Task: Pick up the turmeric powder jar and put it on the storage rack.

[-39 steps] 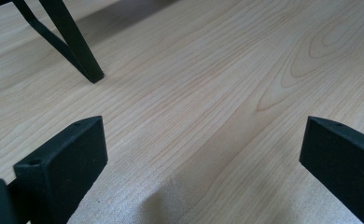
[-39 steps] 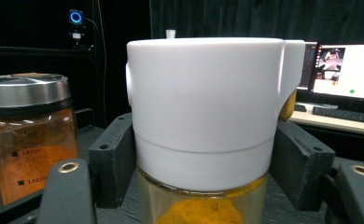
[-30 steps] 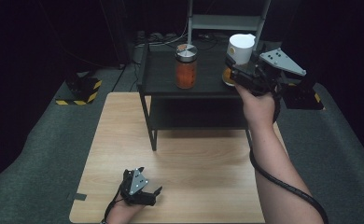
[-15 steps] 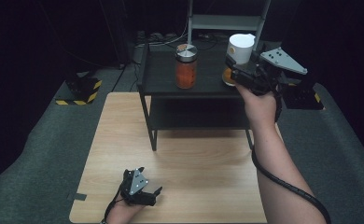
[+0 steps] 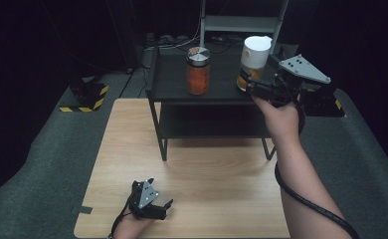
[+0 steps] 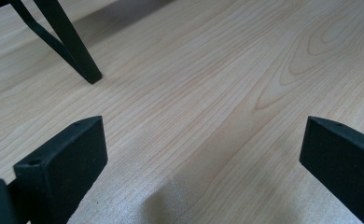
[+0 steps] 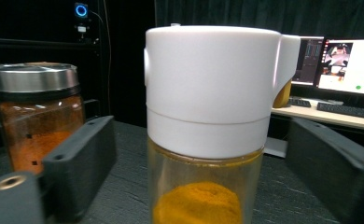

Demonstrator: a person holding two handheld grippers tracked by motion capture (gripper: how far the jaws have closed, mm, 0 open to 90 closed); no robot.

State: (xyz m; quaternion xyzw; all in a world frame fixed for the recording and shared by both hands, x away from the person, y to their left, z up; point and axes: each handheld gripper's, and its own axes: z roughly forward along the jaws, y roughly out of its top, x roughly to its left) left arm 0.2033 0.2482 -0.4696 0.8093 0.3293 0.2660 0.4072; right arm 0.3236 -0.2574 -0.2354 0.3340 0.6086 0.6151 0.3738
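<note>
Dark curtains all around, and in the middle sits a pale wooden table [image 5: 222, 189] with a low black shelf unit [image 5: 172, 84] standing at its far end. Up on that shelf's top deck we have the white-capped spice bottle [image 5: 254, 59], clear-bodied with yellow powder in the bottom, standing upright at the right-hand side. To its left, well apart, stands a glass jar of orange-red powder [image 5: 198, 72] with a metal lid.

Over to the right gripper [image 5: 249, 85]: it's level with the bottle, and its jaws have just been opening. In the right gripper view the bottle [image 7: 213, 121] stands squarely between the two black jaws, with a clear gap on either side, so the pads are off it, spread wide and gripping nothing. The jar [image 7: 35, 116] shows behind the left-hand jaw there. Whether the bottle's base sits flat on the deck is hard to judge, since it's cut off at the bottom of that view.

Down at the near edge, the left gripper [image 5: 166, 205] lies low over the tabletop, jaws parted wide above bare wood [image 6: 208, 93], with one black shelf leg [image 6: 73, 51] planted ahead of it.
</note>
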